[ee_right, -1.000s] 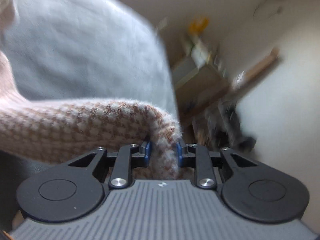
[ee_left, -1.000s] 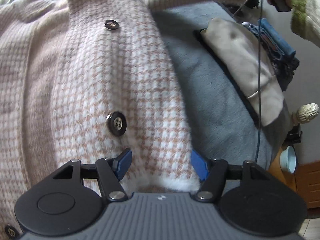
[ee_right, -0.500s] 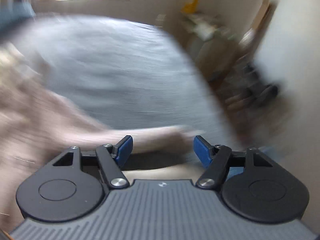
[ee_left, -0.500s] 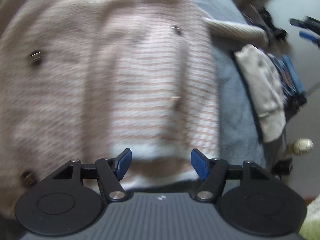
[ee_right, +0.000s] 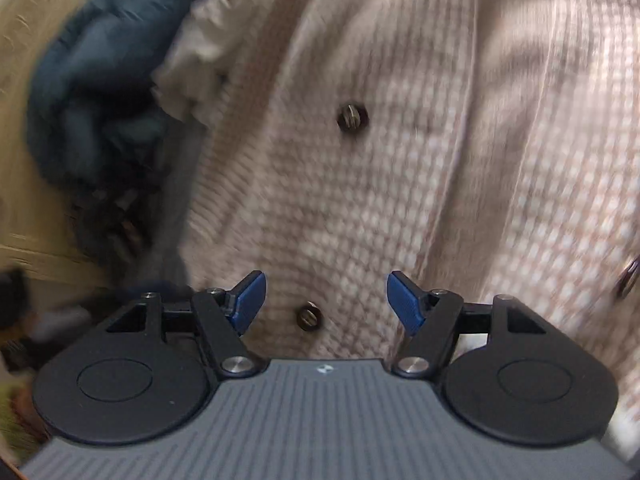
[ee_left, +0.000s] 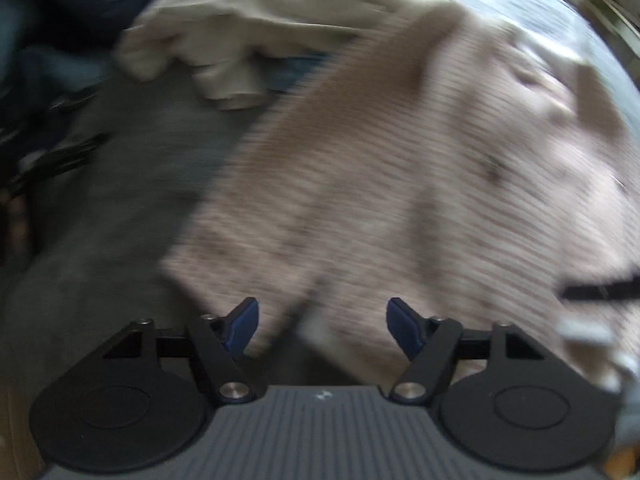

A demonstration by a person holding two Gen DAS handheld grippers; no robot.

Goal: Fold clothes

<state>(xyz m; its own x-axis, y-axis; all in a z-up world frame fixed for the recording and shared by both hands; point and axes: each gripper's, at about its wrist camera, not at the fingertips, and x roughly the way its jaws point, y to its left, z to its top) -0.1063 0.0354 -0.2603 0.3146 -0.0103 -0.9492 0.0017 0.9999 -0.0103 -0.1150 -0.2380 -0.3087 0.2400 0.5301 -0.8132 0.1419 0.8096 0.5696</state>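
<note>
One pink-and-white houndstooth cardigan (ee_right: pixel 420 160) lies spread on a grey blanket (ee_left: pixel 120 208), filling most of both wrist views. Both views are motion-blurred.

Left hand-held gripper (ee_left: pixel 322 326): jaws wide, having just been opening further, nothing pinched between the blue pads. It points down over the near edge of the cardigan (ee_left: pixel 420 184), where the knit meets the blanket.

Right hand-held gripper (ee_right: pixel 326 300): jaws wide, having just been opening within the last second, pads not pressing on anything. It points down at the cardigan's front. One dark button (ee_right: pixel 309 316) sits between the open jaws, not gripped.

Buttons counted in the right wrist view: three. One near, between the jaws; one farther up the placket (ee_right: pixel 352 118); one cut off at the right edge (ee_right: pixel 628 280). In the left wrist view the buttons are too blurred to count.

Other clothes: one cream garment (ee_left: pixel 224 40), crumpled at the far left, just beside the cardigan, also seen in the right wrist view (ee_right: pixel 192 68). One dark blue bundle (ee_right: pixel 92 88) left of that; contact with the cream garment cannot be told.
</note>
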